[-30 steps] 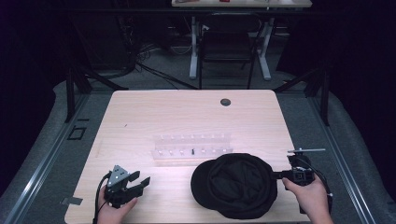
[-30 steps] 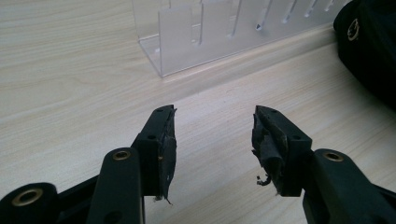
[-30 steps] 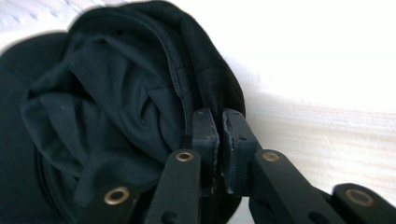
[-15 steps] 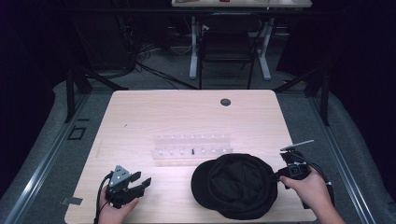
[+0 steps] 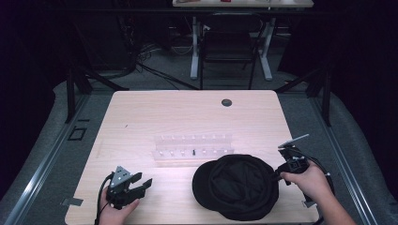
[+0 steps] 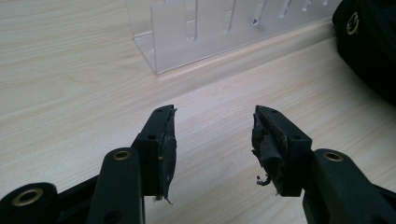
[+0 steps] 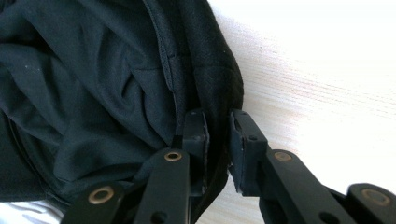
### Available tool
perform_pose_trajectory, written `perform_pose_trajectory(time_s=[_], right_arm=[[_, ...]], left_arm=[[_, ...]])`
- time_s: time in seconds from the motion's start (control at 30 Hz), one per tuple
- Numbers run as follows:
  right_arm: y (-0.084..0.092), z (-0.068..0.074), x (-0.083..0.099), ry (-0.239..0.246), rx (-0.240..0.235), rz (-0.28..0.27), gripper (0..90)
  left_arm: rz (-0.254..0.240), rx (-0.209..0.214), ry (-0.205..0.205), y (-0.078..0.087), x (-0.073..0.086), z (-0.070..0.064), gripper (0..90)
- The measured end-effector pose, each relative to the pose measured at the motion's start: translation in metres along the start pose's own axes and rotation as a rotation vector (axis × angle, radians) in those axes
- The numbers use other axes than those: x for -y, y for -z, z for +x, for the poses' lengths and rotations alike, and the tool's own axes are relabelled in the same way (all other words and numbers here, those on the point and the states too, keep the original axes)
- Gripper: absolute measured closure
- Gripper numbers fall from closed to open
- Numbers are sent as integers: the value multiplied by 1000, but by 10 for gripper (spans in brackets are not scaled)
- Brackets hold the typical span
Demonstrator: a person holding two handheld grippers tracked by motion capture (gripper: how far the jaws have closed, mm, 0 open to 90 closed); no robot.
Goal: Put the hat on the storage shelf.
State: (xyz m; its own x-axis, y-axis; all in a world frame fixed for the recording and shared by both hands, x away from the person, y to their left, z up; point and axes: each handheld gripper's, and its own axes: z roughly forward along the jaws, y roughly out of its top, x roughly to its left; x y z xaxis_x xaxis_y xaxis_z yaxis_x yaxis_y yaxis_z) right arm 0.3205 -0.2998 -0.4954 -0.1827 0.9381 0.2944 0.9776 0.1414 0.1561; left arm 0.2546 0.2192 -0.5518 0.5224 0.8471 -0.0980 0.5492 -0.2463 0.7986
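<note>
A black cap (image 5: 239, 187) lies crown up on the near right part of the wooden table (image 5: 187, 112). My right gripper (image 5: 278, 175) is at the cap's right edge, held by a hand. In the right gripper view the cap's rim (image 7: 219, 93) lies between the jaws of the right gripper (image 7: 218, 116). These jaws have just been opening and stand a little apart, loose around the fabric. My left gripper (image 5: 144, 182) rests at the near left, open with nothing in it. In its own view, the left gripper (image 6: 215, 114) points at bare wood, with the cap (image 6: 369, 42) at far right.
A clear acrylic rack (image 5: 193, 146) with slots stands mid-table behind the cap, a small dark piece (image 5: 193, 152) in it; the rack (image 6: 210, 32) lies ahead of the left jaws. A round grommet (image 5: 226, 102) marks the far side. A chair (image 5: 230, 47) stands beyond the table.
My right gripper has shifted a little to the left and away from the near edge, along the cap's right rim. The left gripper and the cap have stayed put.
</note>
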Motion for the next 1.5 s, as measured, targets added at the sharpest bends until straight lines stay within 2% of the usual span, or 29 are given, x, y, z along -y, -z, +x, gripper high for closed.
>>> perform_pose_trajectory(time_s=[0.07, 0.13, 0.17, 0.23, 0.33, 0.37, 0.53, 0.7, 0.73, 0.77, 0.87, 0.9, 0.97, 1.0, 1.03, 1.07, 1.2, 1.23, 1.33, 1.37, 1.5], right_arm=[[0, 0, -2, 24, 1, 34, 794], [-2, 1, -2, 25, 10, 37, 803], [-2, 0, -3, 38, 14, 57, 805], [-5, 1, -3, 23, 11, 56, 811], [-5, 0, -4, 38, 15, 94, 817], [-6, 1, -4, 18, 7, 84, 822], [-4, 1, -5, 34, 17, 112, 861], [-1, 2, -3, 27, -8, 102, 877], [0, 3, -2, 14, -25, 82, 878], [2, 3, -2, 19, -29, 98, 878], [8, 3, 0, 16, -53, 76, 881], [10, 4, 2, 1, -68, 59, 881], [16, 4, 3, 11, -92, 65, 882], [17, 5, 4, -8, -107, 41, 882], [21, 4, 4, 12, -115, 54, 882], [23, 6, 6, -6, -124, 35, 882], [31, 9, 8, -4, -155, 20, 882], [34, 9, 8, 6, -165, 29, 882], [38, 11, 9, -13, -203, -1, 881], [41, 11, 8, -8, -217, 13, 881], [47, 14, 8, -1, -243, 5, 881]], left_arm=[[-7, -3, 5, 0, 0, 0, 496], [-7, -4, 7, -1, 1, 0, 496], [-7, -4, 6, -1, 1, 0, 496], [-7, -3, 6, -1, 1, 0, 496], [-6, -2, 4, -1, 1, 0, 496], [-5, -2, 3, -1, 1, 0, 496], [-5, -3, 6, -1, 1, 0, 496], [-5, -4, 5, -1, 1, -1, 497], [-5, -4, 5, -1, 1, -1, 497], [-4, -4, 4, -1, 1, -1, 497], [-4, -5, 5, -1, 1, -1, 497], [-4, -5, 5, -1, 1, -1, 497], [-4, -5, 5, -1, 1, -1, 497], [-1, -6, 6, -1, 1, -1, 497], [-1, -6, 6, -1, 1, -1, 498], [-1, -5, 6, -1, 1, -1, 498], [10, -2, 3, 0, 0, -1, 499], [8, -3, 3, -1, 1, -1, 499], [1, -4, 5, -1, 1, -1, 499], [1, -5, 5, -1, 1, -1, 499], [13, -1, 2, -1, 1, -1, 498]])
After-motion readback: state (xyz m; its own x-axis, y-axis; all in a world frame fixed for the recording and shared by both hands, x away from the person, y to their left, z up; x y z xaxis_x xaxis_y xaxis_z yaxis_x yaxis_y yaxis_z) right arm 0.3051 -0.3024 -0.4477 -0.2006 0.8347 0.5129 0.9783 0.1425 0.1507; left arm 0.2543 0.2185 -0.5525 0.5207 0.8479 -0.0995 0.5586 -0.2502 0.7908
